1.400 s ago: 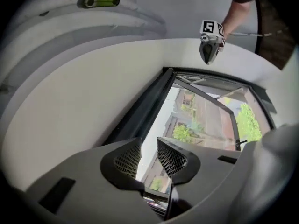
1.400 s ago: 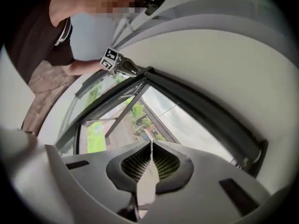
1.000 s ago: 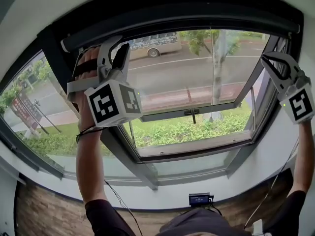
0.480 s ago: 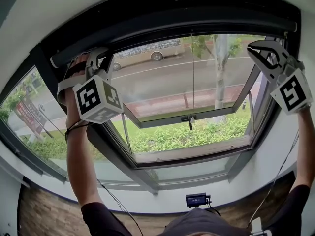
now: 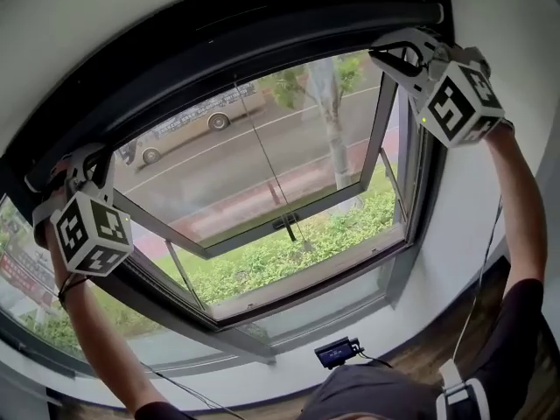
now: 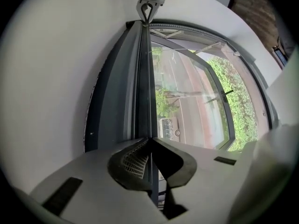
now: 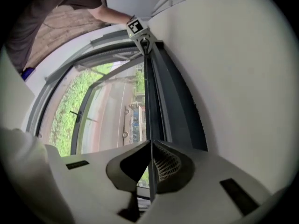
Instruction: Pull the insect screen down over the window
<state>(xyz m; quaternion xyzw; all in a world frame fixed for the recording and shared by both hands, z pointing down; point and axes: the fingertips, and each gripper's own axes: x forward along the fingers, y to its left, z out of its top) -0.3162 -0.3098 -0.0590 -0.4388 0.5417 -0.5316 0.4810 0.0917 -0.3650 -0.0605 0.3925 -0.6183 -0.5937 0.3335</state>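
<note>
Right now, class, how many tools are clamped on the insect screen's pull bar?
2. The left tool is shut on the pull bar at its left end, the right tool at its right end.

Daylight through the window [image 5: 262, 173] lights the scene; it is soft and overcast, and shadows are faint and diffuse. The upper frame [image 5: 219, 51] reads near-black against the bright glass. The wall [image 6: 51, 78] is evenly lit. Heavy fisheye bending throughout. Both gripper views have black corners and a slightly soft foreground.

two grippers [image 5: 86, 163] [image 5: 381, 53], one window [image 5: 374, 134], one screen bar [image 6: 144, 92].
</note>
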